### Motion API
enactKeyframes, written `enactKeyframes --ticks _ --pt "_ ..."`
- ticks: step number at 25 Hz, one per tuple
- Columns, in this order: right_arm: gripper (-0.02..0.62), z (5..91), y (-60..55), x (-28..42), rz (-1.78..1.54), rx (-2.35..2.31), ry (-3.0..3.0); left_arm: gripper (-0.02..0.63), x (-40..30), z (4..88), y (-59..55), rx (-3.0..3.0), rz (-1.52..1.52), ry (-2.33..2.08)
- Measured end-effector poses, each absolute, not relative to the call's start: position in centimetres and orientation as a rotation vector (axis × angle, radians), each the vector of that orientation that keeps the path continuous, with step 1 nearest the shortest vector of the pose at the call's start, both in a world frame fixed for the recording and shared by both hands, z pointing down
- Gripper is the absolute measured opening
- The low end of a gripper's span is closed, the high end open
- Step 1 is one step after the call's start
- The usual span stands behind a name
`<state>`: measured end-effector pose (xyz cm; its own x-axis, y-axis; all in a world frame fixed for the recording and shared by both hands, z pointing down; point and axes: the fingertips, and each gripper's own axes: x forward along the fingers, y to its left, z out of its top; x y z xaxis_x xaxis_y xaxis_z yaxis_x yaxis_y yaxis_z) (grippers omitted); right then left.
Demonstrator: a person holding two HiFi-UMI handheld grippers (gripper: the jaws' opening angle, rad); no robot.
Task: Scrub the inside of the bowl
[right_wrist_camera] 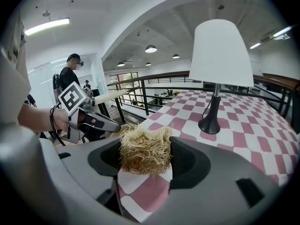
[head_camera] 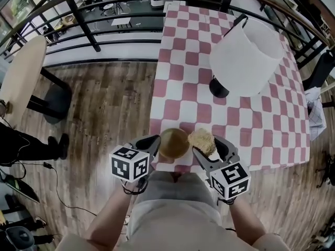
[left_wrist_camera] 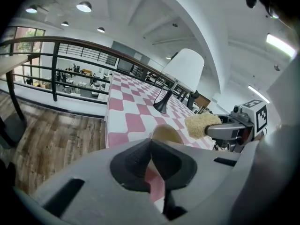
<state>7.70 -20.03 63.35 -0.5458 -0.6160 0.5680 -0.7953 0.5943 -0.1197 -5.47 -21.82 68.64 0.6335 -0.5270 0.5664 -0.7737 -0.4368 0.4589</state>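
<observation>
A tan bowl (head_camera: 174, 143) sits at the near edge of the checked table (head_camera: 230, 119). My left gripper (head_camera: 156, 143) is shut on the bowl's left rim. In the left gripper view the rim of the bowl (left_wrist_camera: 166, 134) runs up between the closed jaws of the left gripper (left_wrist_camera: 151, 158). My right gripper (head_camera: 205, 144) is shut on a straw-coloured fibrous scrubber (head_camera: 202, 141), held just right of the bowl and outside it. The scrubber (right_wrist_camera: 144, 149) fills the right gripper's (right_wrist_camera: 144, 159) jaws. Each gripper shows in the other's view: the left gripper (right_wrist_camera: 101, 122) and the right gripper (left_wrist_camera: 216, 125).
A lamp with a white shade (head_camera: 245, 56) and black base (head_camera: 219, 88) stands mid-table beyond the bowl. A black railing (head_camera: 104, 22) runs behind the table. A round wooden table (head_camera: 21, 77) is at the far left, over plank floor. A person (right_wrist_camera: 69, 76) stands in the background.
</observation>
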Motion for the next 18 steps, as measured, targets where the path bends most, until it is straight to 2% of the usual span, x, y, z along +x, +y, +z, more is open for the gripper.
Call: enactKeyframes --ticks 5,14,18 --pt "0.263 64.2 -20.3 7.6 0.501 1.128 -2.349 0.017 -5.8 70.5 -22.2 2.057 0.380 -1.007" --pt "0.264 63.8 -20.0 7.1 0.461 1.127 -2.379 0.022 -6.6 72.3 -22.2 2.044 0.457 -1.041" --pt "0.264 63.7 -19.9 6.7 0.460 1.105 -2.390 0.085 -6.6 72.1 -22.1 2.036 0.451 -1.042"
